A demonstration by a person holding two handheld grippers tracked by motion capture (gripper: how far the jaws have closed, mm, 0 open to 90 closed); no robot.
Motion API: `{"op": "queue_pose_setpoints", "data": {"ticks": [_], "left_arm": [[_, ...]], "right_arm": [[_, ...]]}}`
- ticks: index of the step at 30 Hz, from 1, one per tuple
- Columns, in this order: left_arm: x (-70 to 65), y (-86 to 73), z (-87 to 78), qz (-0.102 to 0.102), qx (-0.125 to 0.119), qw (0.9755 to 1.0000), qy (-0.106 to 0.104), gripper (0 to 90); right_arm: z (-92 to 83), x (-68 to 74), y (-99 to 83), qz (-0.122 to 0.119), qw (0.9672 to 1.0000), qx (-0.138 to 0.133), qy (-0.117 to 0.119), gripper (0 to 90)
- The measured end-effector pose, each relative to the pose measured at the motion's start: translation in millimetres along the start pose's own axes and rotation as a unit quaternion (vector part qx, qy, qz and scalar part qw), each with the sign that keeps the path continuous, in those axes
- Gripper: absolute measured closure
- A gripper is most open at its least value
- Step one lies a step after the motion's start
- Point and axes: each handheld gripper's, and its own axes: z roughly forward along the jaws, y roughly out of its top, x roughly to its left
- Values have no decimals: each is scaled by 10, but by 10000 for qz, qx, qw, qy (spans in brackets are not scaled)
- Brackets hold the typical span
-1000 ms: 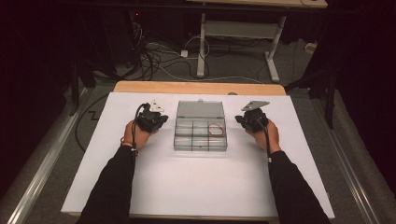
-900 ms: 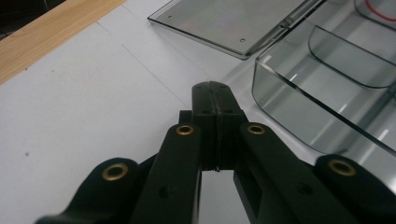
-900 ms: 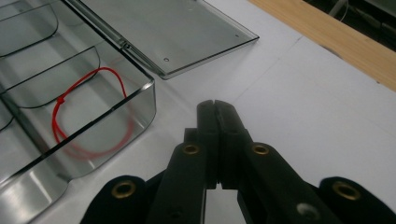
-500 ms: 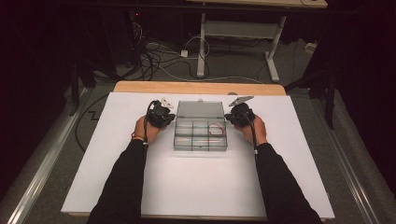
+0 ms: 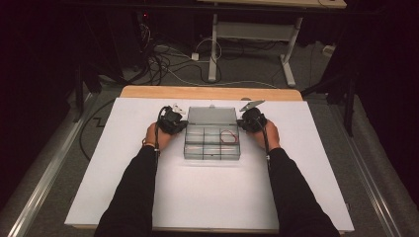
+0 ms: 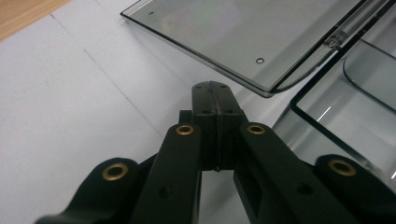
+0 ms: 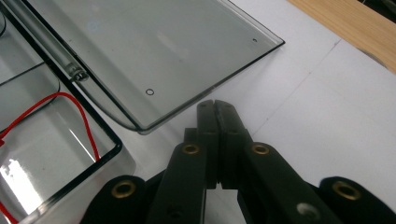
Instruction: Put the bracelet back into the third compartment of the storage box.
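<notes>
A clear plastic compartment box (image 5: 212,143) lies open in the middle of the white table, its lid (image 5: 212,116) folded back flat. A red loop of wire (image 5: 229,137) rests in its right rear compartment. My left gripper (image 5: 178,124) sits at the box's left rear corner, jaws pressed together with nothing between them; in the left gripper view its tips (image 6: 215,89) point at the lid (image 6: 243,37) edge. My right gripper (image 5: 247,122) sits at the right rear corner, also shut and empty, its tips (image 7: 215,106) just short of the lid (image 7: 154,56), with the red wire (image 7: 70,105) to the side.
The white sheet (image 5: 207,192) covers the table, with a wooden strip (image 5: 207,92) along the far edge. Cables (image 5: 163,64) and a desk frame (image 5: 247,34) stand on the floor beyond. Both forearms in black sleeves reach in from the near side.
Both hands have moved inward toward the box, from a little way off its sides to right against its rear corners. The box has not moved.
</notes>
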Motion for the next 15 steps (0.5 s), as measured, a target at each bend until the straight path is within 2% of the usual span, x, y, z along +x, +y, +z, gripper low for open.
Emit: {"op": "queue_pose_setpoints", "data": {"ticks": [5,9,15], "left_arm": [[-1,11,16,29,-16,10000,-6,875],[-13,27,33,70,-32,10000,49,875],[-18,40,47,81,-40,9999,58,875]], "right_arm": [[31,-7,32,-70,10000,-21,-25,892],[45,-11,30,89,9999,-62,-19,891],[47,-12,30,86,9999,-80,-12,895]]}}
